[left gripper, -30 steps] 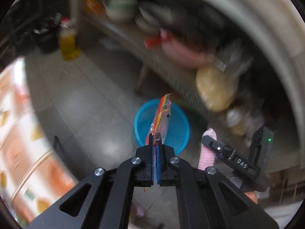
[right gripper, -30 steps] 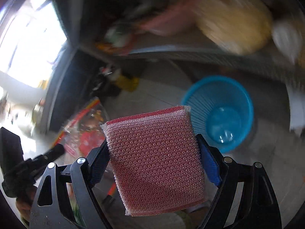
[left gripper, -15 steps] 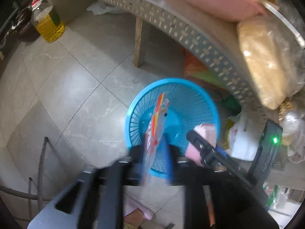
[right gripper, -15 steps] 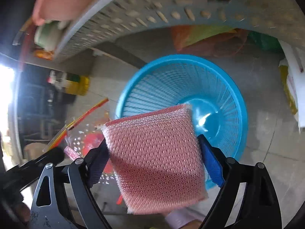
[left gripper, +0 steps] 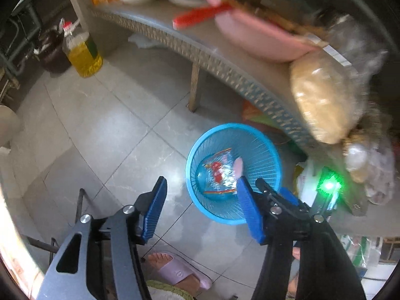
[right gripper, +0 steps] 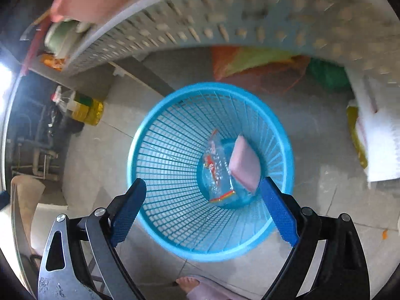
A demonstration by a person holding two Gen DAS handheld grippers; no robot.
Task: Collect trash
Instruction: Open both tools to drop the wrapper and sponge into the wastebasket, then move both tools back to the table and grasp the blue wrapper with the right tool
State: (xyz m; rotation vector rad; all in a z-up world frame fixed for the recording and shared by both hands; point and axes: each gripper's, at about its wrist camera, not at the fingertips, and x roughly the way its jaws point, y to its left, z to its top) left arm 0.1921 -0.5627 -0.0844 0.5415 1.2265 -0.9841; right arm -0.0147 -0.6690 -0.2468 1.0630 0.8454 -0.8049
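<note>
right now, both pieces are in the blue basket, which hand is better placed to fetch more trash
Left, slightly. Both hand-held grippers are open and empty, but the left sits beside the basket, while the right is directly over it above the wrapper and sponge.

You won't find a readable word, brand or number here. The oil bottle's (left gripper: 83, 55) green label is too small, the slipper's (left gripper: 178, 272) round emblem indistinct, and the wrapper's (right gripper: 217, 167) print blurred.

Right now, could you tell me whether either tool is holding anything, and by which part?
Nothing is held. Both the left tool and the right tool are open and empty; the sponge and the wrapper lie inside the blue basket.
</note>
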